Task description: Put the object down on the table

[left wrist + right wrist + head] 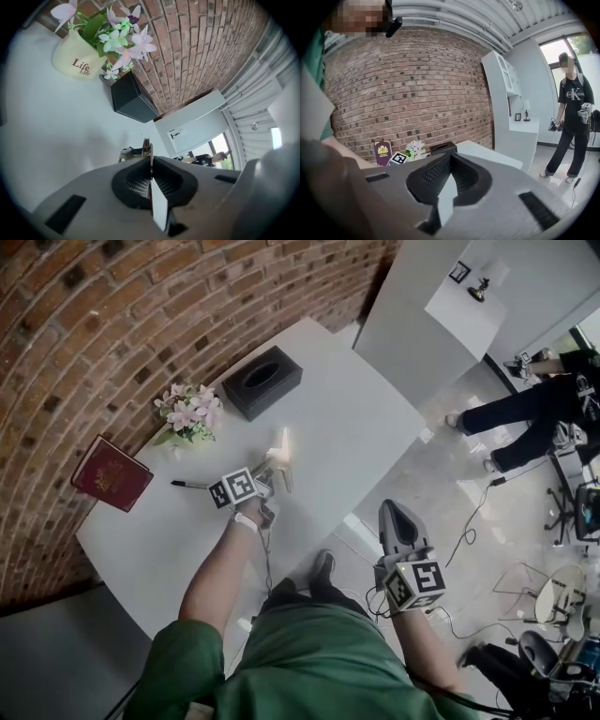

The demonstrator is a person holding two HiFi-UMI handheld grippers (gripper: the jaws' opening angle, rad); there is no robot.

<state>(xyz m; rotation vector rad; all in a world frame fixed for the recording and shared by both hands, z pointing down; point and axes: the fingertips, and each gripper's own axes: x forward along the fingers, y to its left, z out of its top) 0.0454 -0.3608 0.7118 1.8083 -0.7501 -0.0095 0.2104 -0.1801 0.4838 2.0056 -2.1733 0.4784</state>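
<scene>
My left gripper (280, 450) is low over the middle of the white table (356, 427), its jaws shut. A small thin object (146, 142) sticks out from the seam at the tips, with a small greyish part (126, 152) beside it; I cannot tell what it is. In the left gripper view the left gripper (150, 149) points along the tabletop (56, 122) towards the far edge. My right gripper (395, 510) is off the table's near right side, over the floor. Its jaws are shut with nothing between them, as the right gripper (451, 158) shows in its own view.
A black tissue box (262, 381) and a pot of pink flowers (187, 415) stand by the brick wall. A red passport (111, 472) and a black pen (187, 485) lie at the left. A white cabinet (441, 315) and a standing person (574, 112) are to the right.
</scene>
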